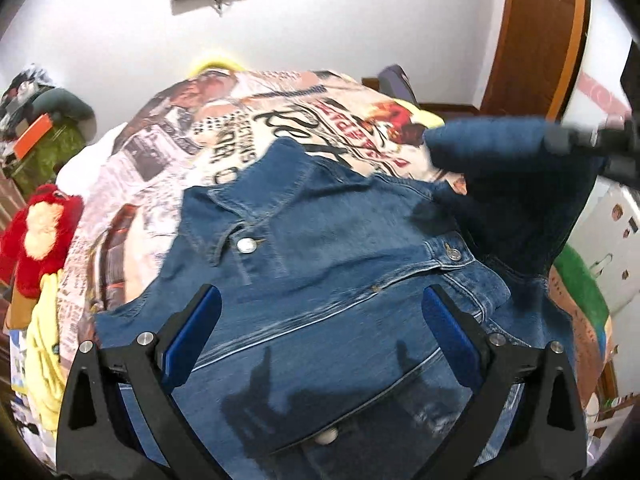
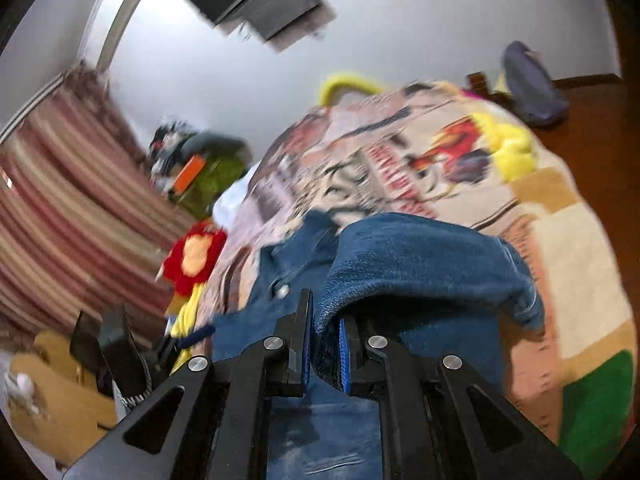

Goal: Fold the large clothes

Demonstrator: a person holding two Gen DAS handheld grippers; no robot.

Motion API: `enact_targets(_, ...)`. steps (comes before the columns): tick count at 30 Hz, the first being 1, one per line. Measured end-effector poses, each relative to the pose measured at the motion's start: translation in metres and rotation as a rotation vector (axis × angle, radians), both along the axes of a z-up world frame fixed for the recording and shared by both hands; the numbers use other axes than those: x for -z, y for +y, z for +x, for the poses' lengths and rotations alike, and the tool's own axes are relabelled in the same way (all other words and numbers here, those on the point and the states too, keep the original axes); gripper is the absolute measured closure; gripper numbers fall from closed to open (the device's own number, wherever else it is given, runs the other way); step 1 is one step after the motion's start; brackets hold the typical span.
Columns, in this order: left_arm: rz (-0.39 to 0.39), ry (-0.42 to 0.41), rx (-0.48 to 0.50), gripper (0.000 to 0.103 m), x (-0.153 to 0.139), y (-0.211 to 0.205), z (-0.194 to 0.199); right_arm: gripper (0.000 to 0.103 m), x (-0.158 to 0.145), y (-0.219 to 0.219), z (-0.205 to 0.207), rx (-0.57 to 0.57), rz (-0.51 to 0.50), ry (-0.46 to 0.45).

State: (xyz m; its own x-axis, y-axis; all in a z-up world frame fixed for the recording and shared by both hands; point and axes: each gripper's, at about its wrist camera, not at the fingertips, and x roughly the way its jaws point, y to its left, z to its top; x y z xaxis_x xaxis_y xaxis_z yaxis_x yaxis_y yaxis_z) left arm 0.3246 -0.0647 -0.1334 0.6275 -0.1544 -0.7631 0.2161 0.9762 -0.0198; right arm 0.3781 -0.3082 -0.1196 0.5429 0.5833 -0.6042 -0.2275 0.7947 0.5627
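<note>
A blue denim jacket (image 1: 320,272) lies spread on the bed, collar toward the far side, metal buttons showing. My left gripper (image 1: 320,304) hovers over its middle, open, with nothing between its blue pads. My right gripper (image 2: 325,320) is shut on the jacket's sleeve (image 2: 420,264), which drapes up and over its fingers. In the left wrist view that raised sleeve (image 1: 492,136) hangs at the upper right, with the right gripper blurred at its end. The left gripper (image 2: 160,352) shows dark at the lower left of the right wrist view.
A printed bedspread (image 1: 224,128) covers the bed. A red plush toy (image 1: 36,236) and yellow cloth (image 1: 44,352) lie on the left. A wooden door (image 1: 532,32) stands at the right, a striped curtain (image 2: 60,208) on the left, and a green bag (image 2: 216,176) by the wall.
</note>
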Motion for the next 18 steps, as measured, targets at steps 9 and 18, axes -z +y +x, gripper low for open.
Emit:
enact_targets(9, -0.006, 0.021, -0.039, 0.001, 0.003, 0.04, -0.026, 0.094, 0.073, 0.108, -0.032, -0.177, -0.232, 0.136)
enact_targets(18, -0.053, 0.108, -0.042, 0.001, 0.026, 0.051, -0.048, 0.094, 0.12, 0.114, -0.062, -0.188, -0.397, 0.189)
